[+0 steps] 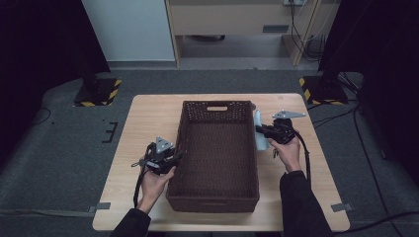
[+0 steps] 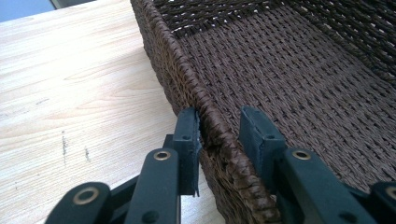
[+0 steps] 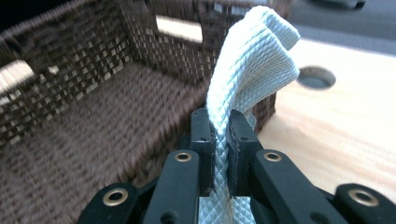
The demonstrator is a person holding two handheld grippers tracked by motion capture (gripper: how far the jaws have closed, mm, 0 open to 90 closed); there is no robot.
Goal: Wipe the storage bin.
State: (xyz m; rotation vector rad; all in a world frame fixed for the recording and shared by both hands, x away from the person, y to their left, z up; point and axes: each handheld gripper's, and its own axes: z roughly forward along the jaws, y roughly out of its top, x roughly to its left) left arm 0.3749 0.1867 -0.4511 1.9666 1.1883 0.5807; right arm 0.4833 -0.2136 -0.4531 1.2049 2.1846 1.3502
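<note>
**Basket steadied at left rim, cloth held at right**

The left tongs point(image 2: 219, 135) straddle the left rim of the brown woven basket point(image 1: 217, 148) on the table point(image 1: 148, 118), one pad touching the wall, the other slightly off. The right tongs point(image 3: 219, 140) are pressed together, pinching a folded pale blue cloth point(image 3: 254, 56) beside the basket's right rim.

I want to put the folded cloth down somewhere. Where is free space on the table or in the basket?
The basket floor is bare. A broad bare strip of table lies left of the basket. Right of it is tighter: the right gripper holds the cloth there. The left gripper straddles the basket's left wall.
</note>
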